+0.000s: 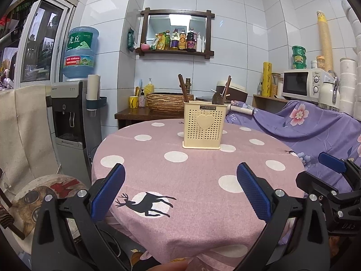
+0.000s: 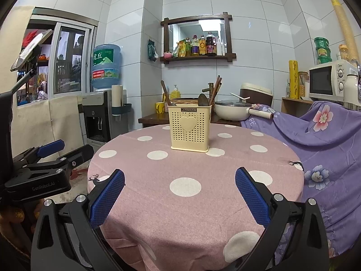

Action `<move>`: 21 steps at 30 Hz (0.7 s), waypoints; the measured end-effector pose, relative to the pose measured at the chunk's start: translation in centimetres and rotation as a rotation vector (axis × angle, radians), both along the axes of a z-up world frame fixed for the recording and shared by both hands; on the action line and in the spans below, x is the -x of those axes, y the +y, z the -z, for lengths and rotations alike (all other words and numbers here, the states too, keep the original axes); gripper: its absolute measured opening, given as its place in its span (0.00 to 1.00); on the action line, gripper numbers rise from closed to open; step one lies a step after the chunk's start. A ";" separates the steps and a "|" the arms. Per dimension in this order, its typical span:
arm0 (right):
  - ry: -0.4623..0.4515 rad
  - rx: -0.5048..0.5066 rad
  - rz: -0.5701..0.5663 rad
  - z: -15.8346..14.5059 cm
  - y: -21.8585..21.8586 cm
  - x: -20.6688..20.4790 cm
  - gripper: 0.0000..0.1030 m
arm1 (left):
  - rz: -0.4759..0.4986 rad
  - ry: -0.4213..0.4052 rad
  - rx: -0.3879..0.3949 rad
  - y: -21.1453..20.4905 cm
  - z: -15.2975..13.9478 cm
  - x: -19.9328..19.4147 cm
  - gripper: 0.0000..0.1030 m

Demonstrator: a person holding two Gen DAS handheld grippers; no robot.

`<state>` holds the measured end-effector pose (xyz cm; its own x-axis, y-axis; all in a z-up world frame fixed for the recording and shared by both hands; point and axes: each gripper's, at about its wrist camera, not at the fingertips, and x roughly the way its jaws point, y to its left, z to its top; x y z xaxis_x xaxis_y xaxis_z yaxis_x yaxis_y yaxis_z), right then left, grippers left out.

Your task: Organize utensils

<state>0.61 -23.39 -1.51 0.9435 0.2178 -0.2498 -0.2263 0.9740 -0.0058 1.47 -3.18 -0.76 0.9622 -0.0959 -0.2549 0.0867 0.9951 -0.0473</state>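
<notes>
Pink dotted tablecloth [image 1: 158,158] w/ utensil holder [image 1: 204,126] only; both claws spread, empty.

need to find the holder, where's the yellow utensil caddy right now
The yellow utensil caddy stands upright on the far side of the pink polka-dot table, centred ahead in both wrist views, with chopsticks and a spoon inside.

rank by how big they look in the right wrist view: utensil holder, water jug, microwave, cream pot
1. utensil holder, though nearness to the camera inflates it
2. microwave, cut by the frame edge
3. cream pot and water jug look alike; unranked
</notes>
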 end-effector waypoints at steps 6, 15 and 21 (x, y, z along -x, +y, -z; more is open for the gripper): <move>0.000 0.002 0.000 0.0 0.0 0.0 0.94 | -0.001 0.003 0.001 0.0 0.1 -0.1 0.94; 0.003 0.002 -0.001 0.2 0.0 0.0 0.94 | 0.002 0.012 -0.004 -0.1 0.2 -0.1 0.95; 0.006 0.006 -0.001 0.3 0.1 -0.1 0.94 | 0.006 0.015 -0.001 -0.1 0.4 -0.2 0.95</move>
